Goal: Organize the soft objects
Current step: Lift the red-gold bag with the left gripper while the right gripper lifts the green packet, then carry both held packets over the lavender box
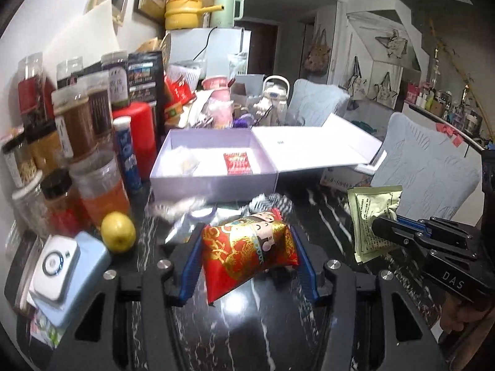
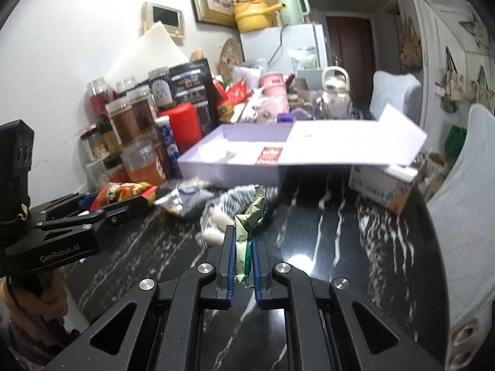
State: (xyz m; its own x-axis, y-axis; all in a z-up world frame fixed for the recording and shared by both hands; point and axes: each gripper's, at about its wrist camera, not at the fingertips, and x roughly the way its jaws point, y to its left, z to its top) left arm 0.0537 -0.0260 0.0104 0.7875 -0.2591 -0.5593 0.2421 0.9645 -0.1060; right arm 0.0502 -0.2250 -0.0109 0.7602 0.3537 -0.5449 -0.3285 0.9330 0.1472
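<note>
Carry step, judged: both packets lifted off the desk [image 1: 309, 204], not yet over the lavender box [image 1: 213, 182].

Left claw [image 1: 247, 258] clenched on red-and-gold packet [image 1: 247, 247]. Packet wedged crosswise between blue pads [image 1: 193, 262], bulging above them, lower corner hanging below. Clear of the dark marble top.

Right claw [image 2: 243, 255] pinched nearly flat on green packet [image 2: 247, 225]. Packet standing edge-on between the pads, upper part sticking out past the tips, crumpled.

Box straight ahead of both claws, lid flipped open to the right, a small red sachet [image 1: 237, 163] and something pale inside. Plenty of bare floor left in it.

Next move, probably: forward and over the near wall of the box, then release one at a time. Needs enough height to clear that wall. Striped fabric [image 2: 235, 198] and foil wrapper [image 2: 176, 201] lying between claws and box, not yet handled.

Jars [image 1: 80, 123] crowded beside the box on the left; wide swing risky there.
</note>
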